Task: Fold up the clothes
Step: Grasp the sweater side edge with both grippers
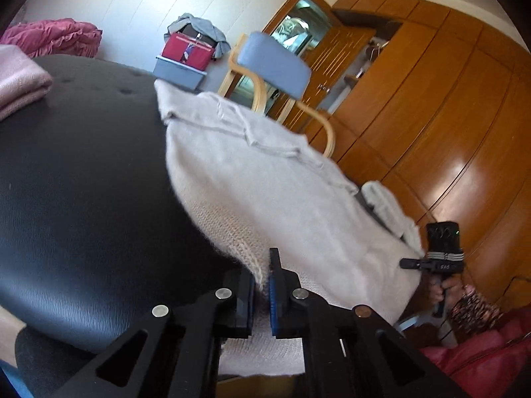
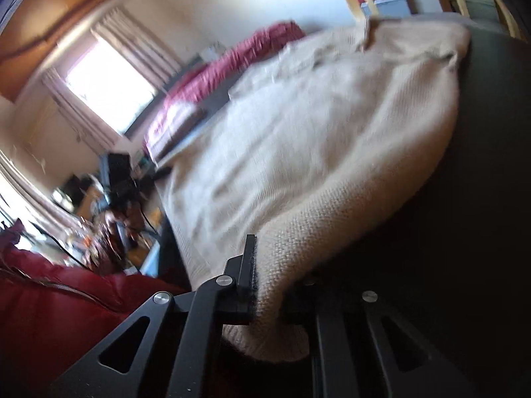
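Nearest the left wrist camera, the left gripper (image 1: 262, 293) has its jaws drawn together on the near hem of a pale knit sweater (image 1: 265, 179); a thin fold of fabric sits pinched between the blue pads. In the right wrist view, the right gripper (image 2: 265, 285) is likewise closed on the sweater (image 2: 332, 139), knit bunched against the left finger's pad; the other finger is in shadow and hard to make out.

Beyond the tools, the sweater lies spread across a black padded surface (image 1: 83, 182), its far end reaching the opposite edge. One cuff hangs off the side nearest the right-hand tool, which is visible at the edge of the left view. A folded pink garment (image 1: 20, 83) rests at the far left of the surface. Further off stand a blue-seated chair (image 1: 275, 63) and wooden wardrobes (image 1: 448, 116).

Risks, as judged: both grips take only a narrow margin of loose knit, so the hem could slip free if lifted sharply. Uneven lifting between the two hands would skew the fold. The trailing cuff may drag or tuck under the body. The right view is blurred, so grip depth there is uncertain.
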`<control>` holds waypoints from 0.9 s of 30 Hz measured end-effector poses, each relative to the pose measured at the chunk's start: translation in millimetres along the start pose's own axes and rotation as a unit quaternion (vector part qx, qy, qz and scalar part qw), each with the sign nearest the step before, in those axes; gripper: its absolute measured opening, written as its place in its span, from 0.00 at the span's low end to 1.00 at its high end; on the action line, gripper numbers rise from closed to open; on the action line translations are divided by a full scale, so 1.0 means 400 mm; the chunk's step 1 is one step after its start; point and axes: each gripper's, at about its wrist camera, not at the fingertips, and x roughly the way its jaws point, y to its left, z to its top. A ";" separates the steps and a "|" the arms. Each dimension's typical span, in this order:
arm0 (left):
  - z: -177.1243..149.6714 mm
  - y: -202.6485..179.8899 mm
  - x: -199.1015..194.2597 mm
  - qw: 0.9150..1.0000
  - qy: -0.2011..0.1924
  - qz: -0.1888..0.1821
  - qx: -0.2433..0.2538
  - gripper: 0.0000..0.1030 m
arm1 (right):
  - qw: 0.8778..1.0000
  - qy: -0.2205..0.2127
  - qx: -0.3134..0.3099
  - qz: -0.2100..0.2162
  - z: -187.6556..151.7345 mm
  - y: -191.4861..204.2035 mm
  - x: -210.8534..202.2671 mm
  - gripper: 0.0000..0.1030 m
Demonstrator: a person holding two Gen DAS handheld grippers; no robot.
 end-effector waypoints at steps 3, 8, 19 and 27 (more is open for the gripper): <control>0.074 -0.022 -0.003 1.000 -0.019 -0.017 0.015 0.05 | 0.999 -0.038 -0.004 0.008 0.049 0.001 -0.028 0.10; 0.209 -0.015 0.011 0.997 -0.050 -0.054 -0.002 0.05 | 0.995 -0.098 -0.006 0.014 0.159 -0.021 -0.061 0.10; 0.491 0.132 0.234 0.988 -0.072 -0.092 -0.105 0.05 | 0.981 -0.185 0.054 0.017 0.448 -0.214 -0.051 0.10; 0.628 0.244 0.460 0.987 -0.058 -0.059 -0.139 0.05 | 0.974 -0.199 0.109 0.008 0.588 -0.378 0.019 0.10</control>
